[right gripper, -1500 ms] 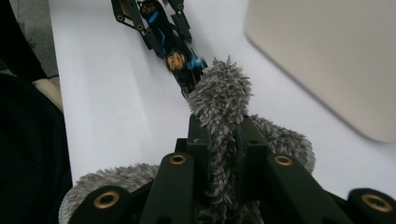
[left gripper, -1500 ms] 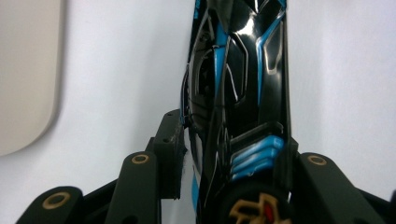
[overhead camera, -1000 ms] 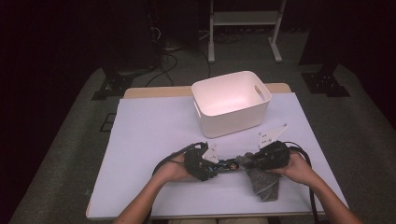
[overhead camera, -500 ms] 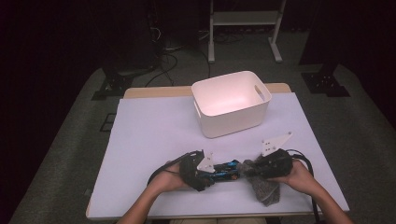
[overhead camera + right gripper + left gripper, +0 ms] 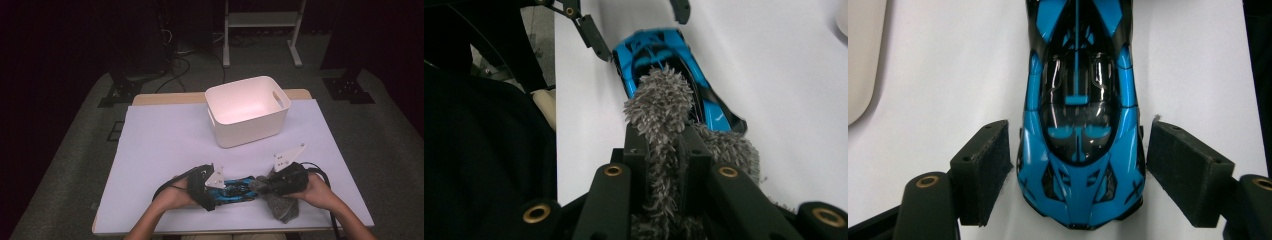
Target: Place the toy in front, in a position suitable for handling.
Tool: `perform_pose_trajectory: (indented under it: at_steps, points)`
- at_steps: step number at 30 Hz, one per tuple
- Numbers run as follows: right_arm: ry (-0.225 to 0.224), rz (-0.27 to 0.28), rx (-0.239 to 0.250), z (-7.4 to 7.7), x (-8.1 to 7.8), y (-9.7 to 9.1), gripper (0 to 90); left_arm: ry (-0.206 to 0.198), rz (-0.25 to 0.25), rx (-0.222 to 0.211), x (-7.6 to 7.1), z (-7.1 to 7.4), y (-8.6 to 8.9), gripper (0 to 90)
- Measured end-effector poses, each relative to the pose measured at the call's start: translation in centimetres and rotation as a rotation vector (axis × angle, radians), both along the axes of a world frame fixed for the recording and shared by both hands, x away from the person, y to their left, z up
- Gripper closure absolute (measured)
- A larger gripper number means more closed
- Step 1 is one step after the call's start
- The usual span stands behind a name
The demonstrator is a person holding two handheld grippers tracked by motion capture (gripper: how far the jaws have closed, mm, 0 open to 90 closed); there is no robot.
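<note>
The blue toy car (image 5: 237, 189) lies on the white-covered table (image 5: 165, 145) near the person's edge, its long axis running straight from one hand-held gripper to the other. In the left gripper view the car (image 5: 1080, 125) points directly away along that gripper's own line, its near end sitting between the two black pads (image 5: 983, 170). A sliver of white shows on each side of the body, so the left hand-held gripper (image 5: 220, 192) is released: its jaws have just been opening, with the car still between them but not pressed.

At the car's far end comes the right hand-held gripper (image 5: 262, 186), clenched on a grey shaggy cloth (image 5: 280, 205). In the right gripper view the tuft (image 5: 661, 107) pokes forward past the jaws and rests on the car's roof (image 5: 644, 55), the car stretching away from that gripper towards the left one.

The right hand is therefore the working one, and my judgement is that a wiping stroke would run lengthwise along the car, which now lies unheld and could slide.

Well beyond both hands stands the white bin (image 5: 247, 112).
</note>
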State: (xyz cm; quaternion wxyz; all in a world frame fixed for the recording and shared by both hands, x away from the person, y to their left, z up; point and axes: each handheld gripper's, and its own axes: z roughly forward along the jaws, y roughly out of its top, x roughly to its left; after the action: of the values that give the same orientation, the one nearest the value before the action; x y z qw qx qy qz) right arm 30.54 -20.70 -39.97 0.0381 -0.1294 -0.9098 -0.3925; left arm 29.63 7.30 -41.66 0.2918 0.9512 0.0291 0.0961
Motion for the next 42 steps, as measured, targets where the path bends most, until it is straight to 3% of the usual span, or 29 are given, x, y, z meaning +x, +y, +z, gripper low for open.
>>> perform_pose_trajectory:
  at_steps: [6,9,12,15,21,28,34,38,42]
  points:
    - [-0.007,0.047,-0.046,-0.3,1.1,3.3,77.4,0.059,0.006,0.019,0.6,-0.9,0.1,22.9]
    - [0.005,0.061,-0.095,-1.0,1.6,4.6,77.5,0.054,0.003,0.033,0.6,-1.5,-0.1,23.7]
    - [0.014,0.065,-0.102,-1.3,1.7,4.3,77.6,0.052,-0.003,0.023,0.6,-1.7,-0.1,24.1]
    - [0.016,0.041,-0.113,-1.2,1.5,2.9,77.7,0.048,-0.014,0.008,0.6,-1.8,-0.1,24.3]
    - [0.007,-0.066,-0.119,-0.5,1.2,-1.3,77.6,0.051,-0.02,0.007,0.7,-1.8,-0.2,24.9]
    - [-0.009,-0.187,-0.081,0.6,0.8,-6.4,76.8,0.052,-0.023,0.012,0.8,-1.8,-0.2,24.8]
    - [-0.013,-0.309,-0.095,-0.6,0.4,-10.8,76.7,0.048,-0.026,0.011,0.7,-1.8,-0.1,24.8]
    - [0.011,-0.371,-0.105,-2.0,0.0,-13.1,74.8,0.046,-0.031,0.011,0.8,-1.7,-0.2,24.9]
    - [0.016,-0.402,-0.081,-2.1,-0.5,-14.3,64.6,0.05,-0.032,0.005,0.8,-1.8,-0.1,24.8]
